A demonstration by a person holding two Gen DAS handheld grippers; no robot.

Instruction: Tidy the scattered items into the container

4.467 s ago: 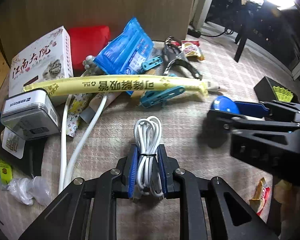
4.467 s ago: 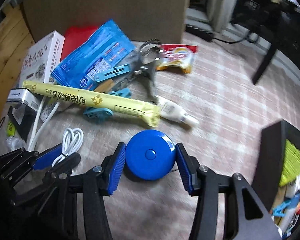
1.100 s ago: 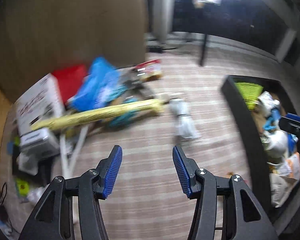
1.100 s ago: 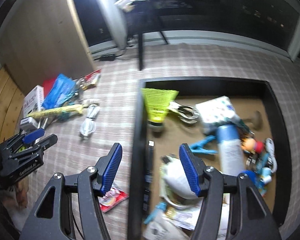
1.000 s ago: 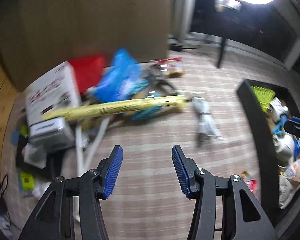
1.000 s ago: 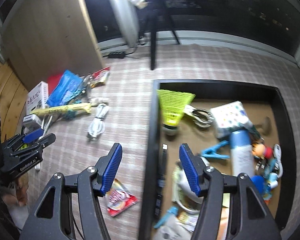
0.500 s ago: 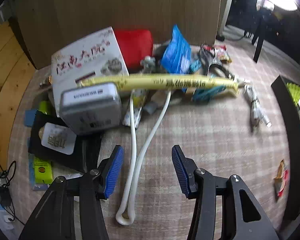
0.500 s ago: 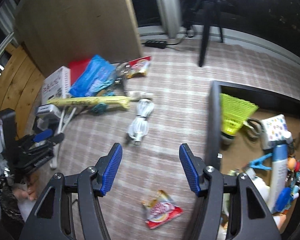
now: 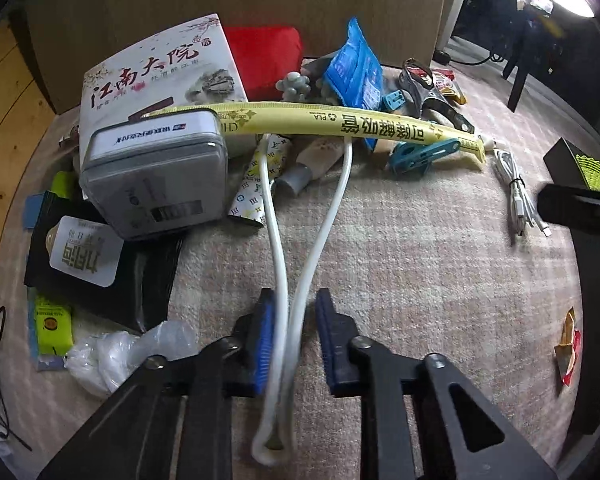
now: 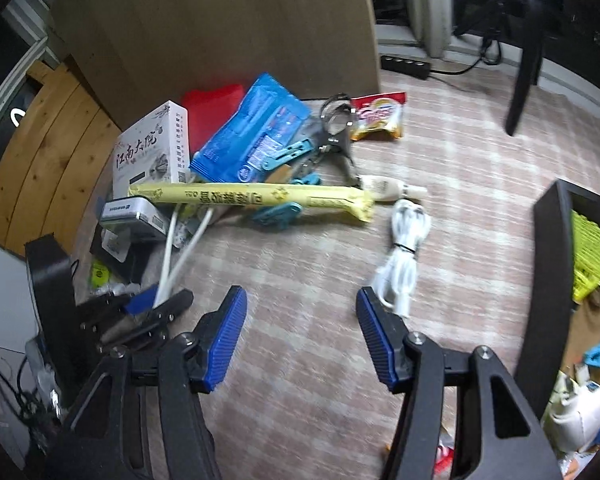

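A long white tube [image 9: 312, 216], bent into a loop, runs from the pile down between the jaws of my left gripper [image 9: 296, 320]. The jaws are closing; the left pad is against the tube and a gap shows at the right pad. In the right wrist view the left gripper [image 10: 156, 304] sits low at the left over that tube. My right gripper [image 10: 300, 312] hovers over bare carpet, jaws wide but closing, nothing between them. A bundled white cable [image 10: 404, 256] lies just beyond its right fingertip. The black container [image 10: 548, 264] stands at the right.
The pile at the back holds a yellow bag [image 9: 340, 124], grey tin [image 9: 152, 176], white box [image 9: 160, 76], blue packet [image 9: 356, 76] and teal clip [image 9: 424, 154]. A snack packet [image 9: 566, 344] lies by the container wall [image 9: 592, 280]. A wooden panel stands behind.
My left gripper came down over the white tube loop and its jaws narrowed around it. My right gripper swung left, away from the container and toward the bundled cable.
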